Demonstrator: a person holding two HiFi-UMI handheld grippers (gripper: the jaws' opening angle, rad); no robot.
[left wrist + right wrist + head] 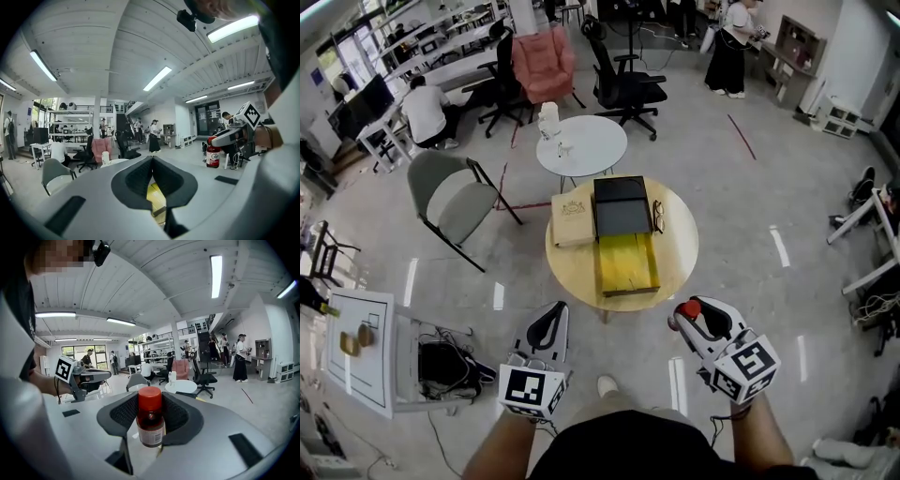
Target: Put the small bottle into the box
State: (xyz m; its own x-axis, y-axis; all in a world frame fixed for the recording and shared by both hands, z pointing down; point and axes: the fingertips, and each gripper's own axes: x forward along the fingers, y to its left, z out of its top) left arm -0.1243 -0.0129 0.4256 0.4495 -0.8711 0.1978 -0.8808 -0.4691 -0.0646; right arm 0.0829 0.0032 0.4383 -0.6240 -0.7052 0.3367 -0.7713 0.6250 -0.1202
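Right tool (150,401) clamping small bottle (150,425), left tool (152,160) closed empty, box (622,219) on table (677,272), glasses (657,215) beside

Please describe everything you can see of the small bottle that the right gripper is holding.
The small bottle has a red cap, a dark reddish body that looks translucent, and a pale printed label low on it. It stands upright between the jaws of the right gripper, which are shut on its sides. It is held in the air, short of the round table, not yet in the box.
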